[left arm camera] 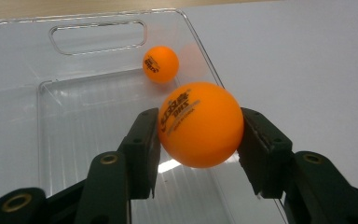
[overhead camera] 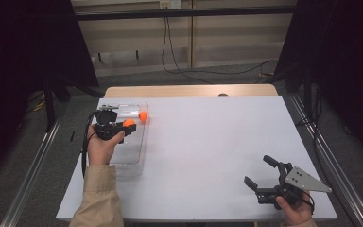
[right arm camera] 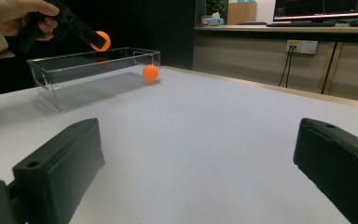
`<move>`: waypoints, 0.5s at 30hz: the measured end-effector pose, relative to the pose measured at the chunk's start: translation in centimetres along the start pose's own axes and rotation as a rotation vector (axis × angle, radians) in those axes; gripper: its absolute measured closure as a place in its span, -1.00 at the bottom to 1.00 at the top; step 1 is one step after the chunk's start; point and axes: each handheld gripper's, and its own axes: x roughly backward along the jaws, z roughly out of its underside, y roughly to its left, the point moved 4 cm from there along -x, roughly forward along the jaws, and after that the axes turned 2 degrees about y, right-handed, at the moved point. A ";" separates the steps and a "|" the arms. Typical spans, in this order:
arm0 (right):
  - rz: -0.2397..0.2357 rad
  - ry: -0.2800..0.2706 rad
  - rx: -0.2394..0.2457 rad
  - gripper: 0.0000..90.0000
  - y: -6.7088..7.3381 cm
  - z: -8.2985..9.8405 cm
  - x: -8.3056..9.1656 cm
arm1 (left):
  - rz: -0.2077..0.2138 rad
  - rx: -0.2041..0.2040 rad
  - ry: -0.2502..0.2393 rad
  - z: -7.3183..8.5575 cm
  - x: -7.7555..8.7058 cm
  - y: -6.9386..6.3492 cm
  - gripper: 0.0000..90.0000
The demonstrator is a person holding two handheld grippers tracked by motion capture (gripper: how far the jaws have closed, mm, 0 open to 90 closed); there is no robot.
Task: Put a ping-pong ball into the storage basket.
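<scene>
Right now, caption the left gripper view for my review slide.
Left tool holds an orange ball above a clear bin with another ball inside.

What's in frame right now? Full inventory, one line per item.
held ball: 1, orange, between the left gripper's jaws, above the bin
loose ball: 1, orange, on the bin floor at its far end
bin: 1, clear plastic, left side of the table
table: 1, white top with a wooden far edge
wall cables: black, on the floor past the table
left gripper: 1, black, shut on the held ball, over the bin
right gripper: 1, black with a grey plate, jaws open, near right corner
hands: 2, beige left sleeve
</scene>
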 end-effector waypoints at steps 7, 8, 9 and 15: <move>-0.001 -0.001 -0.002 -0.98 0.0 0.0 0.0 | -0.010 0.008 0.005 0.2 -0.3 0.3 0.13; -0.001 -0.001 0.000 -0.98 0.0 0.0 0.0 | -0.011 0.008 0.009 0.3 -0.3 0.4 0.13; -0.001 -0.001 -0.002 -0.98 0.0 0.0 0.0 | -0.011 0.008 0.009 0.3 -0.3 0.4 0.13; -0.001 -0.001 -0.002 -0.98 0.0 0.0 0.0 | -0.021 0.014 0.015 0.5 -0.6 0.7 0.13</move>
